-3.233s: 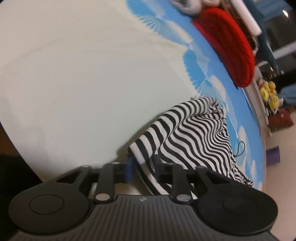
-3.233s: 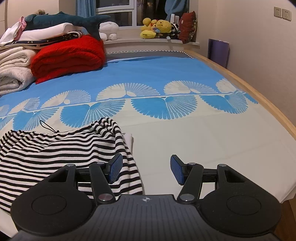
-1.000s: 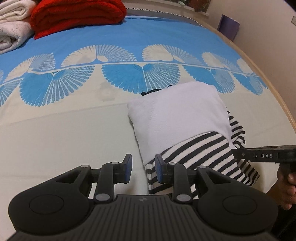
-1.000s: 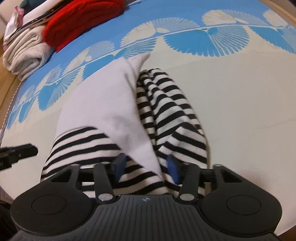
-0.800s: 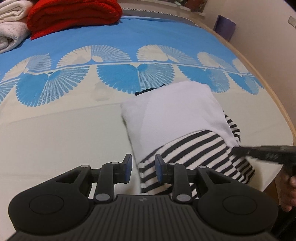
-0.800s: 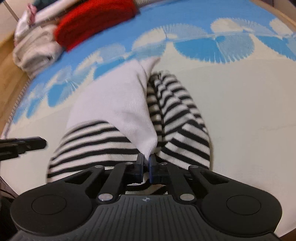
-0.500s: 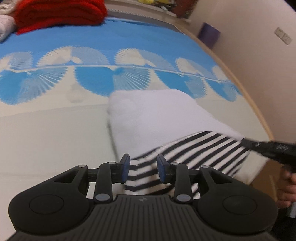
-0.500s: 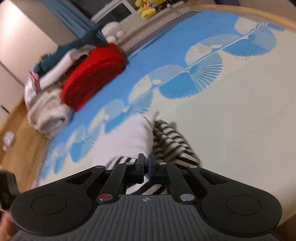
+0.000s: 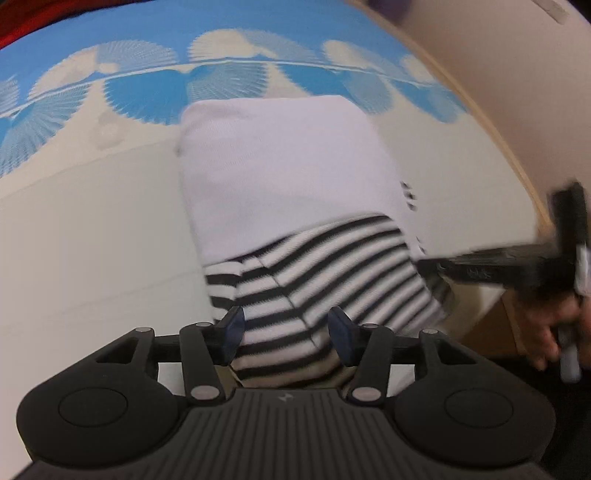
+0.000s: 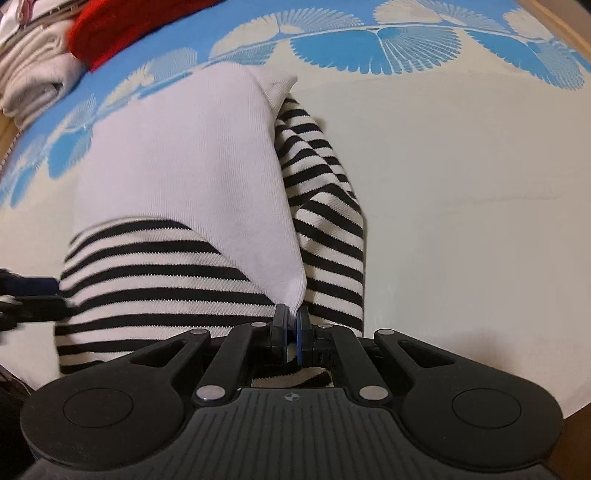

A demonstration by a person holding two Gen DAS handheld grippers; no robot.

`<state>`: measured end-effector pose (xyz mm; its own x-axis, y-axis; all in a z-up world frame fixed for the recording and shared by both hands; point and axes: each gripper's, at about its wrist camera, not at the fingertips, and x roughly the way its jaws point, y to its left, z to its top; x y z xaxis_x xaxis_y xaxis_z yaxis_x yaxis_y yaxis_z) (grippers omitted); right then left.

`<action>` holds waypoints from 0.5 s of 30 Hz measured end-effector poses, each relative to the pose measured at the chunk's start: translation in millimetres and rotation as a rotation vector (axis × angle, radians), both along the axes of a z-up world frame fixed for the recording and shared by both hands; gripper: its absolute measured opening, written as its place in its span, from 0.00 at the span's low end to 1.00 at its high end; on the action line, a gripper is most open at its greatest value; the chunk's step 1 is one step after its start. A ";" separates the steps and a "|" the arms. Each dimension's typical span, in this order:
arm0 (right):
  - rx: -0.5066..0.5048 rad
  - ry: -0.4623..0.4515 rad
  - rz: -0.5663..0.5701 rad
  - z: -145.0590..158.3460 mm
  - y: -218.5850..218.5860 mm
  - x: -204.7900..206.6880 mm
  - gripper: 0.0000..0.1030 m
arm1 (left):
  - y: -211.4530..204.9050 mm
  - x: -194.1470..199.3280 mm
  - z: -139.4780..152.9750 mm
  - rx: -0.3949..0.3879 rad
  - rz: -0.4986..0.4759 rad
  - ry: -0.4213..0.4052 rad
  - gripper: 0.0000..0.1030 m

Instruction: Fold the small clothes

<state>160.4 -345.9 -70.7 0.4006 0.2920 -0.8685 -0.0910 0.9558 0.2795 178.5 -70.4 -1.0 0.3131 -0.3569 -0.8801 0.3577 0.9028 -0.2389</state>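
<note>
A small black-and-white striped garment (image 9: pixel 317 273) with a white inner side (image 9: pixel 280 162) lies folded on the bed near its front edge. My left gripper (image 9: pixel 286 328) is open, its fingers on either side of the striped hem. My right gripper (image 10: pixel 291 326) is shut on a corner of the garment (image 10: pixel 207 266), where the white layer (image 10: pixel 184 155) meets the stripes. The right gripper also shows at the right of the left wrist view (image 9: pixel 509 262), blurred, with the hand holding it.
The bed sheet (image 10: pixel 461 177) is cream with a blue fan pattern (image 10: pixel 380 44) further back. A red blanket (image 10: pixel 122 29) and folded white linens (image 10: pixel 33 77) sit at the far left. The wooden bed edge (image 9: pixel 491 122) runs along the right.
My left gripper has opened wider around the striped hem. My right gripper stays shut on the garment corner and has tipped down over the garment.
</note>
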 end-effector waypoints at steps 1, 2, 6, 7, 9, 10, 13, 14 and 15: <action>-0.005 -0.001 0.002 0.1 -0.1 0.0 0.03 | -5.3 -1.4 -8.4 0.059 -0.037 0.021 0.56; -0.009 -0.002 0.007 0.8 -0.1 0.1 0.03 | -11.5 -2.1 -21.0 0.125 -0.074 0.044 0.57; -0.050 0.027 0.017 -4.9 2.8 2.6 0.03 | -20.0 -0.4 -27.8 0.162 -0.130 0.051 0.64; -0.051 0.029 0.020 -4.1 3.5 2.4 0.03 | -16.2 1.6 -25.9 0.148 -0.119 0.057 0.64; -0.040 0.031 0.034 0.1 7.2 4.0 0.05 | -8.2 4.1 -18.3 0.111 -0.094 0.063 0.64; -0.034 0.020 0.027 4.3 6.5 4.7 0.07 | -2.4 6.5 -12.8 0.083 -0.079 0.053 0.64; 0.041 -0.091 -0.045 28.8 -7.1 3.1 0.20 | 17.1 18.2 0.3 -0.018 0.006 0.029 0.64; 0.081 -0.146 -0.086 38.3 -13.9 4.3 0.36 | 23.4 22.7 2.4 -0.044 0.038 0.027 0.64; 0.108 -0.185 -0.122 43.8 -18.5 6.7 0.43 | 29.5 27.4 3.9 -0.065 0.076 0.024 0.64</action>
<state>167.1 -364.5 -26.9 0.5878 0.3188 -0.7435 -0.0353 0.9283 0.3700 205.9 -41.0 2.9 0.3201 -0.3900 -0.8634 0.2824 0.9092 -0.3060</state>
